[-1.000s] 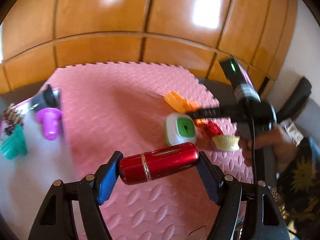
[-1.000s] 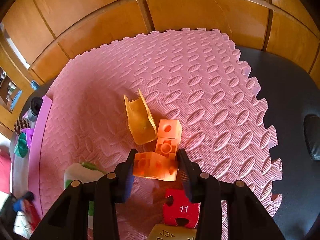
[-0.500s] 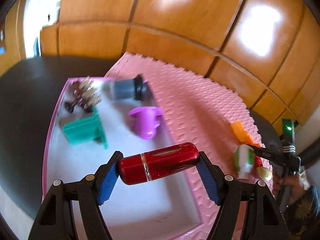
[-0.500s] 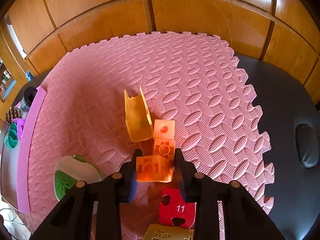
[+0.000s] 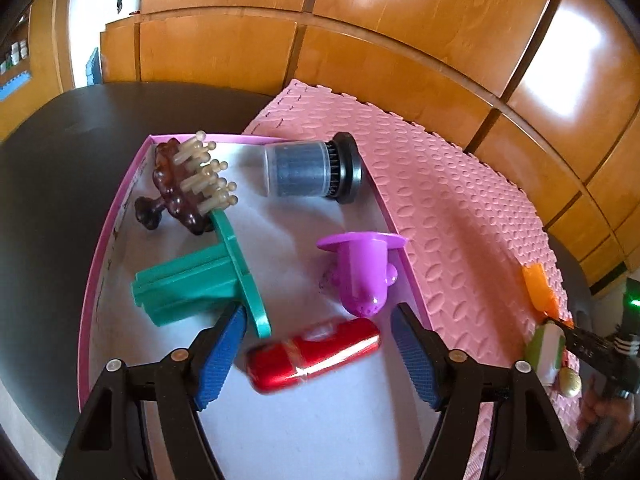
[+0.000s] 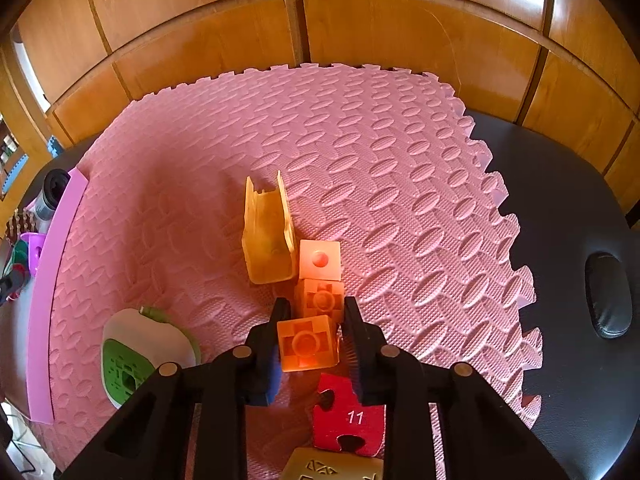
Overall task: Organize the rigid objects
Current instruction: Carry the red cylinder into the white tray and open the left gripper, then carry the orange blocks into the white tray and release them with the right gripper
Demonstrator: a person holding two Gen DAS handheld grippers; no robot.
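Observation:
In the left wrist view my left gripper [image 5: 316,356] hangs over the pink-rimmed white tray [image 5: 105,240]. Its jaws are opening. The shiny red cylinder [image 5: 314,354] lies blurred between the blue pads, touching neither. In the right wrist view my right gripper [image 6: 315,320] is closing tight, with its pads pressed on both sides of an orange cube [image 6: 307,344]. That cube sits over the pink foam mat [image 6: 360,152]. Just beyond it are a second orange cube [image 6: 322,300] and a pale pink cube [image 6: 320,261].
The tray holds a brown massage brush [image 5: 182,192], a grey cylinder [image 5: 308,170], a green part [image 5: 192,286] and a purple part [image 5: 362,276]. On the mat lie a yellow channel piece [image 6: 266,240], a red puzzle piece [image 6: 348,412], a gold piece [image 6: 332,466] and a white-green device [image 6: 136,356].
My left gripper swung from over the mat to over the tray and let go of the red cylinder. My right gripper closed onto the orange cube, which turned square between the pads.

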